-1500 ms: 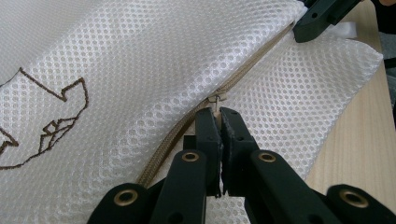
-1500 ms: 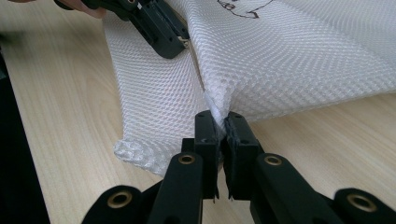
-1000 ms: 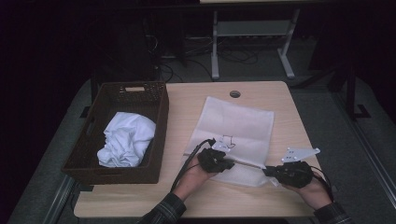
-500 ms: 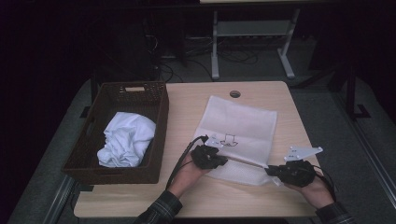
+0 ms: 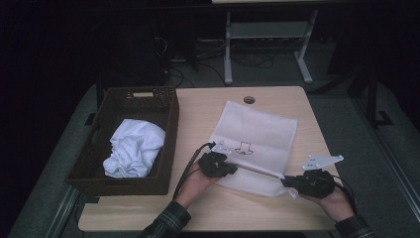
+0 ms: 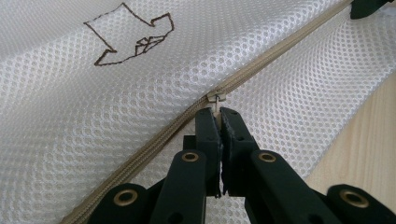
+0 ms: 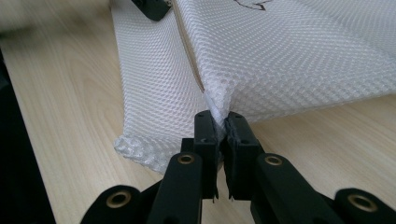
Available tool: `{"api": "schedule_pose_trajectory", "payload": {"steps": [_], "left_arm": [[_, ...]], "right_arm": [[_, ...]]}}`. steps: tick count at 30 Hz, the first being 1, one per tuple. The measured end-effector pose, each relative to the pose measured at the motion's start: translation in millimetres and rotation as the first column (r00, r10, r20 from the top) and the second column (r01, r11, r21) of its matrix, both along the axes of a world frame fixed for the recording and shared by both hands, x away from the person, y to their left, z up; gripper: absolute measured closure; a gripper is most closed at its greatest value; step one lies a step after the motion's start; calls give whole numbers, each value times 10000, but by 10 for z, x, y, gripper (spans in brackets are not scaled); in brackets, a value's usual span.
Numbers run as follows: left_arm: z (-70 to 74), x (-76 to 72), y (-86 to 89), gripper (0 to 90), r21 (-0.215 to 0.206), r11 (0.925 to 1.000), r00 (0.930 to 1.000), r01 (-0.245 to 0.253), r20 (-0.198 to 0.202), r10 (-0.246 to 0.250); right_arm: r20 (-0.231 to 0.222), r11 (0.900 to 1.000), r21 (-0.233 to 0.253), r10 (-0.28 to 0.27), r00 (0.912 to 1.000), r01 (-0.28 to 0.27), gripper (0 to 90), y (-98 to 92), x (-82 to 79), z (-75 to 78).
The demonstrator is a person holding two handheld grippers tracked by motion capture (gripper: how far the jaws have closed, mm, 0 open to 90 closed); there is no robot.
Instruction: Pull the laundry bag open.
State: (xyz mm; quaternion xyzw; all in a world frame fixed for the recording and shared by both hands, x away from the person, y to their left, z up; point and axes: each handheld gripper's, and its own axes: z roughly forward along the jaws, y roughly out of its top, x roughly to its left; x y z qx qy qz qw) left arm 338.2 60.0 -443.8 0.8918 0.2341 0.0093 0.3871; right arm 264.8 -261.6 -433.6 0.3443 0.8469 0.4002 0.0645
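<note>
Mesh bag (image 5: pixel 255 136) lies flat on the table (image 5: pixel 292 99), right of the basket (image 5: pixel 171 111), which holds a crumpled white cloth (image 5: pixel 132 148). Left gripper (image 6: pixel 220 113) at the bag's near edge, jaws pressed together on the zipper pull (image 6: pixel 215 99). Right gripper (image 7: pixel 220 123) at the bag's near right corner, jaws pinching a fold of mesh at the end of the zipper (image 7: pixel 189 49). Arrow mark (image 6: pixel 133 35) just beyond the zipper line.
</note>
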Motion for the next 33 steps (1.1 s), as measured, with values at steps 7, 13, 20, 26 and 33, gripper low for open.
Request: {"api": "schedule_pose_trajectory", "payload": {"steps": [7,13,20,26,33], "left_arm": [[-21,39,46,872,314,9992,9997,-250,43,249],[-1,72,128,872,130,9994,9993,-327,-156,329],[-34,103,147,872,7,9994,9988,-346,-350,346],[-47,199,341,873,188,9928,9924,-1180,-323,1186],[-42,203,360,872,182,9940,9938,-1075,-269,1080]], "right_arm": [[136,10000,-95,7,9999,-5,841,24,-21,16],[192,10000,-62,-54,9998,55,841,-11,-21,14],[237,9998,-174,-86,9997,90,842,3,-23,10],[295,9986,-194,-494,9983,500,843,-83,-18,22],[266,9988,-274,-403,9988,410,842,-69,-23,11]]}}
